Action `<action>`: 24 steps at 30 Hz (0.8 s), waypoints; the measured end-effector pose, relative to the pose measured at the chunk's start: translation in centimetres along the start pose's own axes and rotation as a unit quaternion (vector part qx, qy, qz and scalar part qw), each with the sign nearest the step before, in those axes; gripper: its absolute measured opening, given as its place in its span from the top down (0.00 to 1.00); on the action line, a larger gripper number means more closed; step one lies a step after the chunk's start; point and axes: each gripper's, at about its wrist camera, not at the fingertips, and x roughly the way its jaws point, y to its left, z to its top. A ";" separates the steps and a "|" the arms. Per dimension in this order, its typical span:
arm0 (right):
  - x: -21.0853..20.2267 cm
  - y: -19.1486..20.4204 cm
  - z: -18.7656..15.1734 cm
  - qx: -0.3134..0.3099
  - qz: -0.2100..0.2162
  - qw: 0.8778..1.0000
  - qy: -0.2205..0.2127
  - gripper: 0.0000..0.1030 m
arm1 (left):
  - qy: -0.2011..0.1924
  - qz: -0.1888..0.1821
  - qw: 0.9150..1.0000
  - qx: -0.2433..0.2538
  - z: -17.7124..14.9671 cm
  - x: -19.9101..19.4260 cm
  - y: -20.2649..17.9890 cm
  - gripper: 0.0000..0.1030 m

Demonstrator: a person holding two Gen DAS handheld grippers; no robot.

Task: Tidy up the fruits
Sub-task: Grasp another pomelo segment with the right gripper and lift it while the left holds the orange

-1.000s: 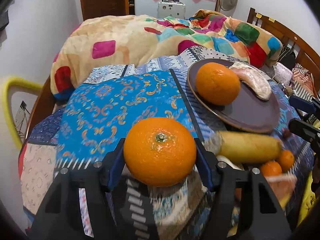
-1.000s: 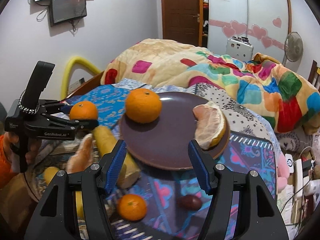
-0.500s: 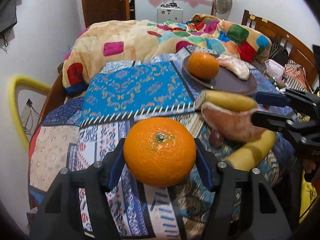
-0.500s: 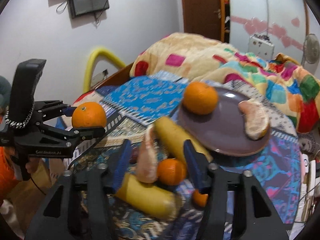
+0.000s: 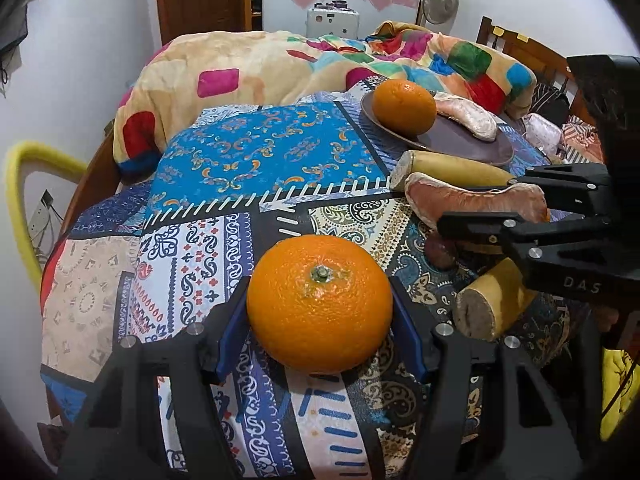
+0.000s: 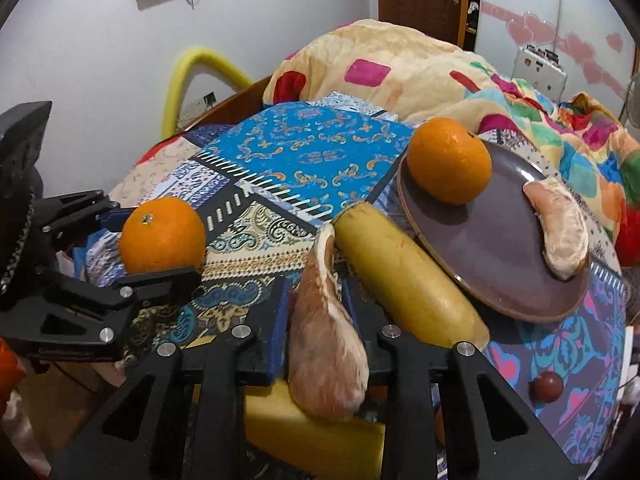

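Note:
My left gripper [image 5: 319, 312] is shut on an orange [image 5: 319, 303], held above the patterned cloth; it also shows in the right wrist view [image 6: 163, 234]. My right gripper [image 6: 316, 320] is shut on a pink pomelo segment [image 6: 326, 344], seen from the left wrist too [image 5: 472, 202]. A brown plate [image 6: 500, 248] further back holds a second orange [image 6: 450, 160] and another pomelo segment [image 6: 564, 232]. Two yellow banana pieces lie near the plate, one [image 6: 404, 276] beside it and one [image 6: 320, 436] under my right gripper.
A small dark red fruit [image 6: 546, 386] lies on the cloth at the right. A colourful blanket [image 5: 280, 68] is heaped behind the plate. A yellow tube [image 5: 20, 208] and the wall stand at the left. A wooden headboard [image 5: 532, 52] is at the far right.
My right gripper moved left from the plate and closed on the pomelo segment. My left gripper drew back toward the near edge, still holding the orange.

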 end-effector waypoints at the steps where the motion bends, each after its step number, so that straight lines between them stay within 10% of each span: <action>1: 0.1 0.1 0.1 0.001 0.001 1.000 0.000 0.78 | -0.001 -0.001 1.000 -0.001 0.0 0.0 0.0 0.38; 24: -7.3 -3.0 0.0 0.032 -0.026 0.994 -0.103 0.83 | -0.058 -0.007 0.998 0.017 4.1 -3.1 -3.8 0.38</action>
